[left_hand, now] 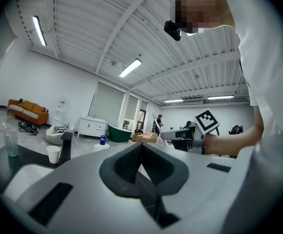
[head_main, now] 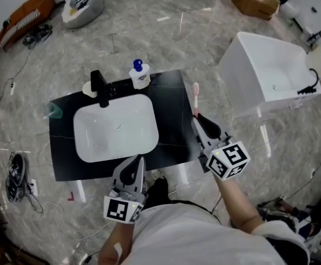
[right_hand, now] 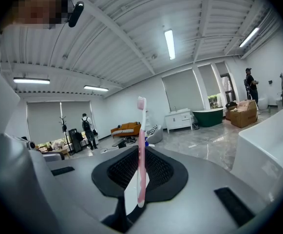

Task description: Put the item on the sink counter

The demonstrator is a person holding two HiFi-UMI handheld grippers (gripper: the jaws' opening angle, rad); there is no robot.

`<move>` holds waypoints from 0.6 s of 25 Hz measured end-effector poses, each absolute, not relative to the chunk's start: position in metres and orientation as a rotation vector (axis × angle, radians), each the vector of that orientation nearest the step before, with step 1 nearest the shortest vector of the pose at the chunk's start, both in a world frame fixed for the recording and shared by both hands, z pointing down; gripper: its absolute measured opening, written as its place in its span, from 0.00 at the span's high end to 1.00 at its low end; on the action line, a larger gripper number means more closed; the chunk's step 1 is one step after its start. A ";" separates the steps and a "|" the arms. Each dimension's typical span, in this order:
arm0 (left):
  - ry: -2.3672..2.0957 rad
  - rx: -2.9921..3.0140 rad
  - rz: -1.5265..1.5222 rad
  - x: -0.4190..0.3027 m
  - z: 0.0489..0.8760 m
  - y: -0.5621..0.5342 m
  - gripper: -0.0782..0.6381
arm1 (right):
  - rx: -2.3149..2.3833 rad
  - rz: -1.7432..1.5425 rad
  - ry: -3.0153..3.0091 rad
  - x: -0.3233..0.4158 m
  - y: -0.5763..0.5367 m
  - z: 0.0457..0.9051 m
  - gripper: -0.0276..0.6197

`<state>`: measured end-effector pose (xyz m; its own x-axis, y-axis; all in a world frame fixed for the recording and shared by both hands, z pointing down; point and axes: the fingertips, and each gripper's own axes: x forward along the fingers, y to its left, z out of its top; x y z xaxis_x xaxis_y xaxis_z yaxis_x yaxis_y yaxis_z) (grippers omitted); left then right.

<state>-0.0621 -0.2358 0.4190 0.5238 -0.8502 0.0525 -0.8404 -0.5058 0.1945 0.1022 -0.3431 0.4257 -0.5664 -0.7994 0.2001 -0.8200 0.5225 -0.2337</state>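
One black sink counter (head_main: 171, 120) carries a white basin (head_main: 116, 127). At its front edge the left gripper (head_main: 140, 160) hovers, jaws pressed together on nothing. At its right edge the right gripper (head_main: 196, 121) pinches a pink toothbrush (right_hand: 141, 150), whose head sticks out past the jaw tips.
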 end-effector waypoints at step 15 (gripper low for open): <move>-1.417 2.561 -0.101 -0.076 0.418 -0.267 0.89 | 1.443 0.515 -2.558 0.095 -0.374 0.470 0.86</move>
<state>-0.0763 -0.2667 0.4176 0.5347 -0.8440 0.0426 -0.8294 -0.5144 0.2181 0.0954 -0.3739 0.4698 -0.5218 -0.7975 0.3030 -0.8526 0.4753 -0.2172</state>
